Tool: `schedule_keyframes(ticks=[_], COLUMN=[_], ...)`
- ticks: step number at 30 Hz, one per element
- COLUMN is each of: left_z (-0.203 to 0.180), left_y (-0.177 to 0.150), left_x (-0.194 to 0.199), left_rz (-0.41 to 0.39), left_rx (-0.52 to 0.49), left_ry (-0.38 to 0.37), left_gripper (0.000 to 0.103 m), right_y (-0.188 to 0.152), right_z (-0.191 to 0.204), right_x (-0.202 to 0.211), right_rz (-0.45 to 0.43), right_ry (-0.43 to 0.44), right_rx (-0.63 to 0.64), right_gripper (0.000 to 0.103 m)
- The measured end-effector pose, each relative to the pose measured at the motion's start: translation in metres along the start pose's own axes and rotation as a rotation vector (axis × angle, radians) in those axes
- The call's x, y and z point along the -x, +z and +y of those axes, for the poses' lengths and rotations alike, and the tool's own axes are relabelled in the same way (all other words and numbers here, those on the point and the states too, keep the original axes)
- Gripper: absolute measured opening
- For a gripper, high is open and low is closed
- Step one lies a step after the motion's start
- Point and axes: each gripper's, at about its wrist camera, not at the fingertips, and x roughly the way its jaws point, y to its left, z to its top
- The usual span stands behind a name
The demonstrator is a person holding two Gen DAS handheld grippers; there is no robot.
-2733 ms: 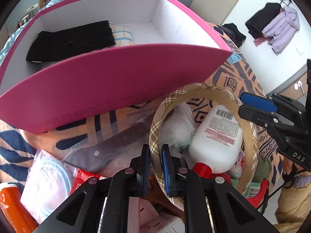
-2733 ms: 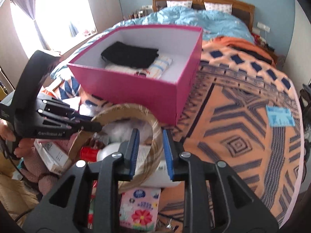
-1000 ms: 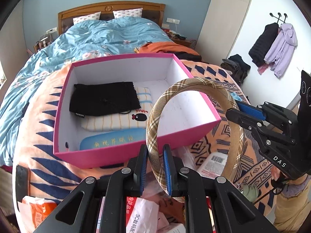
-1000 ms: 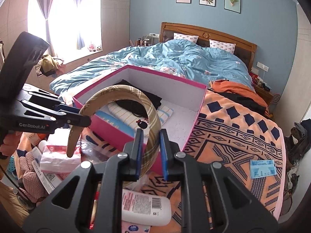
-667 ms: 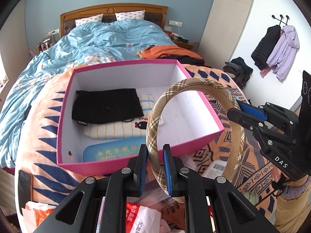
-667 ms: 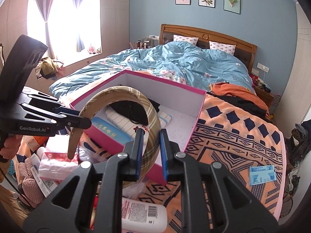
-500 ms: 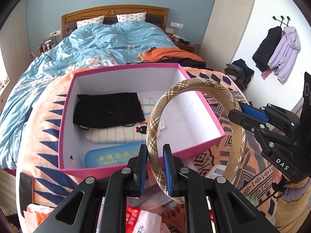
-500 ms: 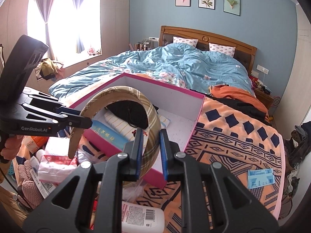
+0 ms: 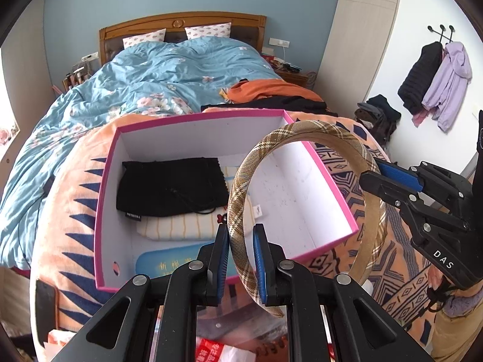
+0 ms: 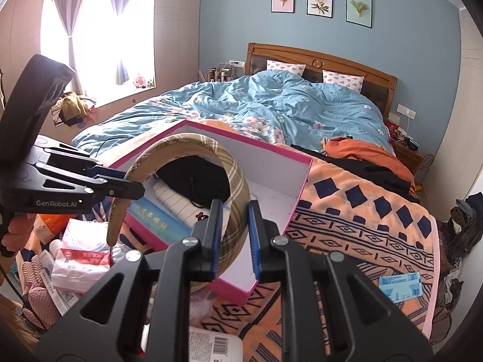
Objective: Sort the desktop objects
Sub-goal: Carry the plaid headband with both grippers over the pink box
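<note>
Pinching one leg of the plaid headband (image 9: pixel 305 134), the left claw (image 9: pixel 240 259) shares the load with the right claw (image 10: pixel 232 235), clamped on the opposite leg, so the springy arch hangs steady between them above the near wall of the pink box (image 9: pixel 338 193), apparently bound inside beside the black pouch (image 9: pixel 172 185) and striped cloth (image 9: pixel 181 226).
</note>
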Motion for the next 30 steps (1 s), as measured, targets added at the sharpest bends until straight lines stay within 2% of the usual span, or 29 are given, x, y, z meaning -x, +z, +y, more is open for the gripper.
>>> schedule_keyframes(ticks=[30], left_z=[0.010], left_y=[0.038], left_x=[-0.056], left_rz=[0.070], left_rx=[0.064], left_ry=[0.040], left_gripper=[0.014], right_y=[0.022], right_z=[-0.029], right_x=[-0.054], right_rz=[0.047], right_ry=[-0.025], right_rx=[0.015], right_gripper=[0.019])
